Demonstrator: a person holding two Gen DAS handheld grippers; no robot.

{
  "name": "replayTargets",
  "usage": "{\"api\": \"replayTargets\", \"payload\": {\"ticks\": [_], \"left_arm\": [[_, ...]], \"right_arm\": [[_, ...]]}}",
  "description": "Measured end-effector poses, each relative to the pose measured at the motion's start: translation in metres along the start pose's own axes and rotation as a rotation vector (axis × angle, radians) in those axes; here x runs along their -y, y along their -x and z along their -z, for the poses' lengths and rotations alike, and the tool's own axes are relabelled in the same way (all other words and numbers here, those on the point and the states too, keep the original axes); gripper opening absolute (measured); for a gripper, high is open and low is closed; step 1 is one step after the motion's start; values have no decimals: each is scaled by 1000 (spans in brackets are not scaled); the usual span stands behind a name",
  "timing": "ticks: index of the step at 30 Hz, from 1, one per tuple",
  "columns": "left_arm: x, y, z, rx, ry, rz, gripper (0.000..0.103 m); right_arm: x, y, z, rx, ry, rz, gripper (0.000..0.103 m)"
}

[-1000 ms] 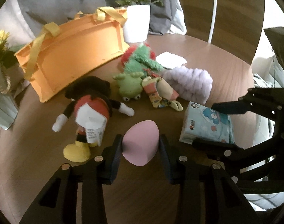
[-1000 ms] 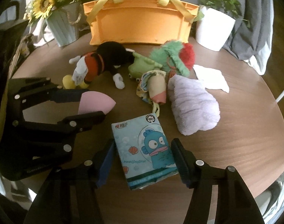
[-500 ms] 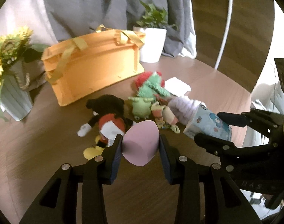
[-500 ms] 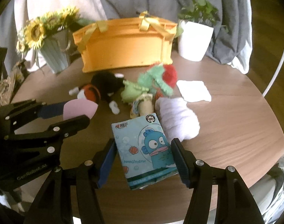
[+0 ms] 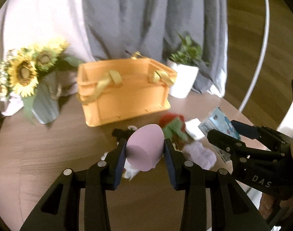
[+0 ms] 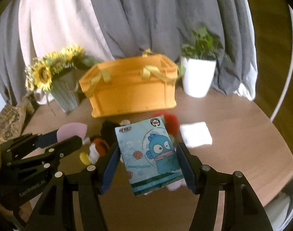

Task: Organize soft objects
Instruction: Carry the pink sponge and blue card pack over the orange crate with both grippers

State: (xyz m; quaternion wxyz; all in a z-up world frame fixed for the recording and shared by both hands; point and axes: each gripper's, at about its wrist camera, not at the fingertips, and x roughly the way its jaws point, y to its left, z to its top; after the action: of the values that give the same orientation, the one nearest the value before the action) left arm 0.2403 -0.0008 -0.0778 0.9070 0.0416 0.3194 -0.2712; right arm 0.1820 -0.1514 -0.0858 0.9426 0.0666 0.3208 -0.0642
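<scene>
My left gripper (image 5: 144,150) is shut on a pink egg-shaped sponge (image 5: 144,150) and holds it high above the table. My right gripper (image 6: 148,159) is shut on a blue tissue pack (image 6: 149,154) with a cartoon fish, also lifted. The orange basket (image 5: 125,92) with yellow handles stands open at the back of the table and shows in the right wrist view (image 6: 133,88) too. A red and green plush (image 5: 173,125), a purple fluffy towel (image 5: 200,154) and a black mouse plush (image 6: 106,132) lie below the grippers, partly hidden.
A sunflower vase (image 5: 42,96) stands left of the basket. A white plant pot (image 5: 183,82) stands to its right. A white folded cloth (image 6: 196,134) lies on the round wooden table (image 6: 242,134). Grey and white curtains hang behind.
Both grippers have risen and tilted up with their objects still held. The basket's open top now shows and the plush pile has dropped low in both views.
</scene>
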Motion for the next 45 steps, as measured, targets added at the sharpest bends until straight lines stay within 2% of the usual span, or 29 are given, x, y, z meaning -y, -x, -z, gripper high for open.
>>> {"api": "replayTargets", "payload": {"ticks": [5,14,20,31,36,40,45], "left_arm": [[6,5,-17,53,71,-66,38],[22,3,-49,150,137,-200,38],[23,-4,-68,190,159,-232,38],[10,-20,-105,251,129,-256,38],[-3,-32,-122,260,133,-276,38],[-17,-50,-137,244,139,-292,38],[-37,-76,-153,198,154,-294,38]], "right_arm": [[7,-2,-25,52,61,-63,61],[31,-16,-68,124,114,-192,61],[40,-26,-90,162,123,-244,61],[43,-43,-127,228,80,-248,61],[39,-57,-150,226,87,-247,61],[32,-72,-167,218,104,-226,61],[20,-98,-185,163,95,-213,61]]}}
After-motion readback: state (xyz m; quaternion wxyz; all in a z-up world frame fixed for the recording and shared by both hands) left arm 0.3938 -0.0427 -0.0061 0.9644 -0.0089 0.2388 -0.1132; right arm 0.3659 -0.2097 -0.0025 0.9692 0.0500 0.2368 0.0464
